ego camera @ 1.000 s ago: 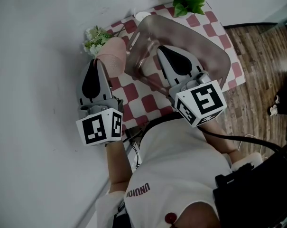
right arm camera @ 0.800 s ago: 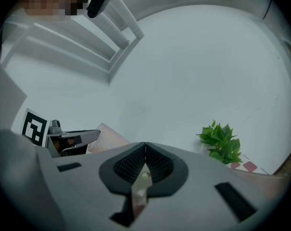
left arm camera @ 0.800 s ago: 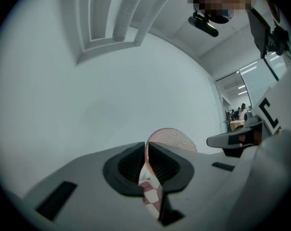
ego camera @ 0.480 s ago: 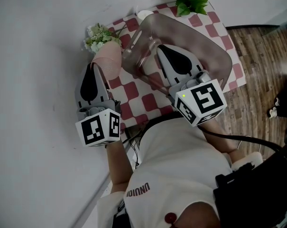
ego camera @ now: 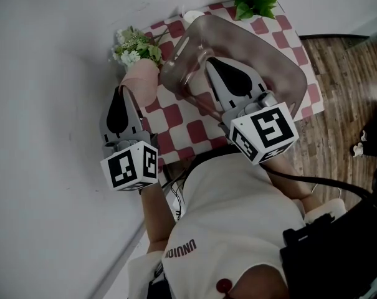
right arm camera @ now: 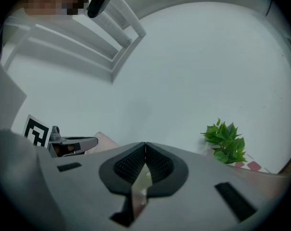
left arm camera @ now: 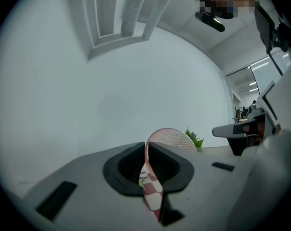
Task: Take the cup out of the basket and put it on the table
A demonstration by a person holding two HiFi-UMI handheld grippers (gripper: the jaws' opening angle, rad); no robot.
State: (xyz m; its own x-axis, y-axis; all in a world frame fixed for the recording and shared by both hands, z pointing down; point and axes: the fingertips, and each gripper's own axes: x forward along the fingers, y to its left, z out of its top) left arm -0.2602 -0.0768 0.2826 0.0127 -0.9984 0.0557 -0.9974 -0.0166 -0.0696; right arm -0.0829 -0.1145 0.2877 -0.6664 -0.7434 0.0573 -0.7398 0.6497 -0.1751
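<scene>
Head view puts the person's left gripper (ego camera: 123,91) at mid-left of the frame. It is held level, its marker cube toward the body, and its jaws pinch the thin rim of the pink, dimple-textured cup (ego camera: 142,80). The cup is outside the smoky translucent plastic basket (ego camera: 272,55), just left of it, over the left edge of the red-and-white checked tablecloth (ego camera: 182,120) (whether it touches the cloth cannot be told). The right gripper (ego camera: 208,66) lies level at centre, its jaws pressed together on the basket's wall. A bunch of small white flowers (ego camera: 135,42) sits just above the cup.
</scene>
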